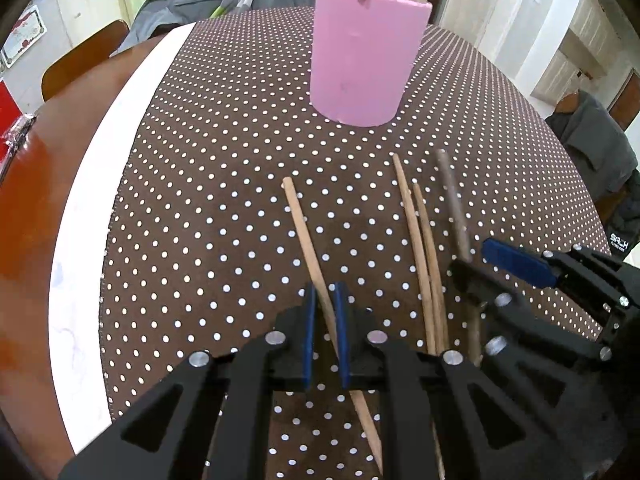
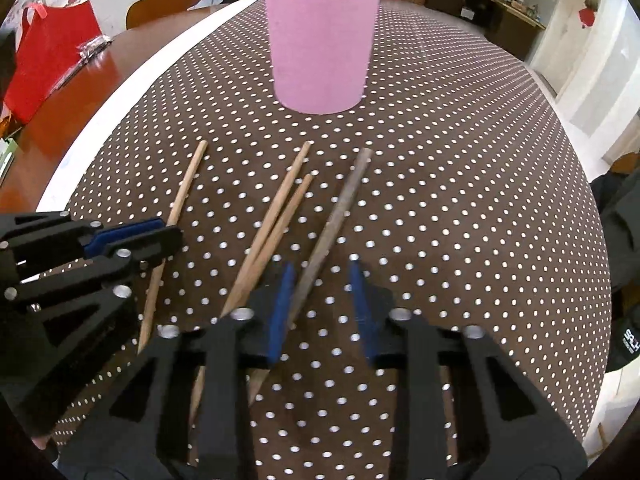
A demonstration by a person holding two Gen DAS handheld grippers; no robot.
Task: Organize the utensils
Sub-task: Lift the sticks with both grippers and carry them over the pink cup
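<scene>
A pink cup (image 1: 362,60) holding several wooden chopsticks stands on the dotted brown cloth; it also shows in the right wrist view (image 2: 322,38). My left gripper (image 1: 325,300) has its blue pads nearly closed around a light wooden chopstick (image 1: 308,240), seen too in the right wrist view (image 2: 182,196). My right gripper (image 2: 322,280) is open, with a dark chopstick (image 2: 340,216) between its fingers, close to the left pad. Two more light chopsticks (image 2: 280,208) lie between the grippers.
The table (image 1: 40,200) is brown wood with a white strip (image 1: 104,160) along the cloth's edge. A red bag (image 2: 44,64) and a chair (image 2: 168,0) are at the far left. A grey jacket (image 1: 592,144) hangs at the right.
</scene>
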